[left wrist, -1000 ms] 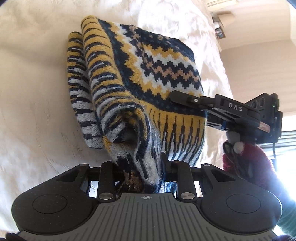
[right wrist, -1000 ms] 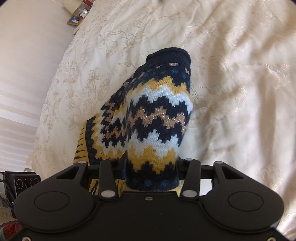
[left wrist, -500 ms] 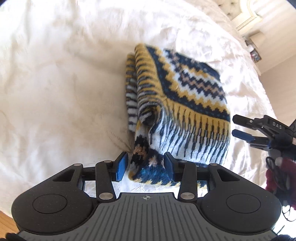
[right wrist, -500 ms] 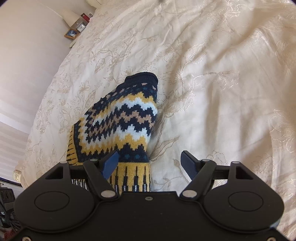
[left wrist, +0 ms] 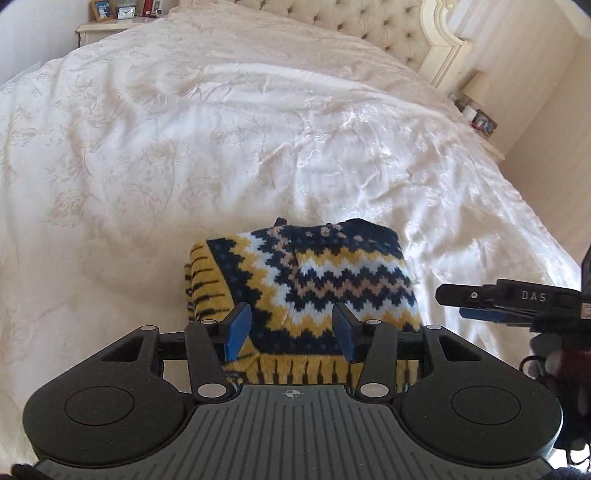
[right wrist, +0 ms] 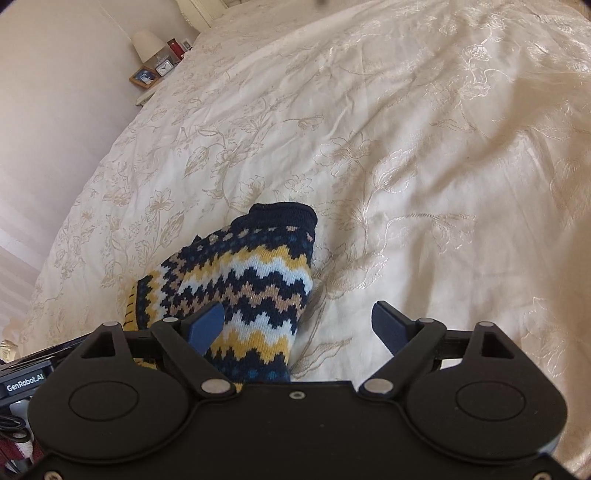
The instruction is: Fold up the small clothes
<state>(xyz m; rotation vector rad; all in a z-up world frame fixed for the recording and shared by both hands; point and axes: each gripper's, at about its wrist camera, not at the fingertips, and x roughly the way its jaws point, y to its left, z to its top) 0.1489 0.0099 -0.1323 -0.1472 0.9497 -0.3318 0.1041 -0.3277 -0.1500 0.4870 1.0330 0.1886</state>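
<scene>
A small knitted sweater (left wrist: 317,280) in navy, yellow, white and tan zigzags lies folded into a compact bundle on the cream bedspread (left wrist: 229,147). My left gripper (left wrist: 291,330) hovers just above its near edge, open, with nothing between the blue pads. In the right wrist view the same sweater (right wrist: 251,280) sits low and left, its navy cuff pointing away. My right gripper (right wrist: 299,325) is open, its left pad over the knit and its right pad over bare bedspread. The right gripper (left wrist: 509,301) also shows at the right edge of the left wrist view.
The embroidered bedspread (right wrist: 406,147) stretches wide beyond the sweater. A tufted headboard (left wrist: 351,22) stands at the far end. A bedside table (left wrist: 110,22) holds a framed picture and a clock. A lamp (right wrist: 147,44) and small frame (right wrist: 144,77) sit by the wall.
Both grippers let go of the sweater and opened. They pulled back and up, leaving the folded bundle flat on the bed.
</scene>
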